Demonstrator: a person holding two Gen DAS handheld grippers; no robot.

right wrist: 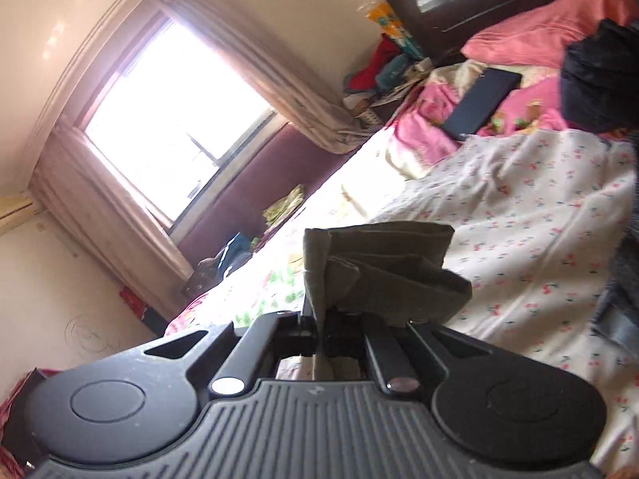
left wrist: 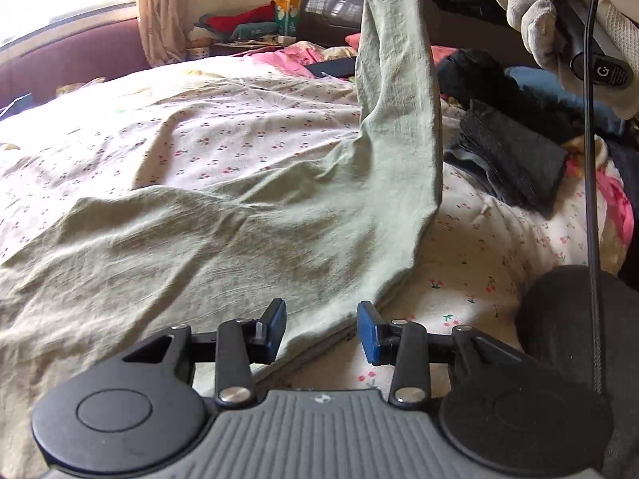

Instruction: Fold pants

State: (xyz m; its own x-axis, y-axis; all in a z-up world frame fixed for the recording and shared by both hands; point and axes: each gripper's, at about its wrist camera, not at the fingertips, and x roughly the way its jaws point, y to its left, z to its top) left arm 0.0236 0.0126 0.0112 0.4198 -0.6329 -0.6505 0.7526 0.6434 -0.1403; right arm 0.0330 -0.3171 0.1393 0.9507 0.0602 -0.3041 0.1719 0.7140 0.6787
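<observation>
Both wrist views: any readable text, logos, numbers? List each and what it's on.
"G": white ring-shaped logo on the dark plug or dongle on the cable by the gloved right hand; fine print beside it is too small to read.
Small pale emblem on the left gripper body: a mark, not legible text.
Yellow-green printed package by the headboard: print too blurred to read.
Pants, cherry-print sheet: no text.
</observation>
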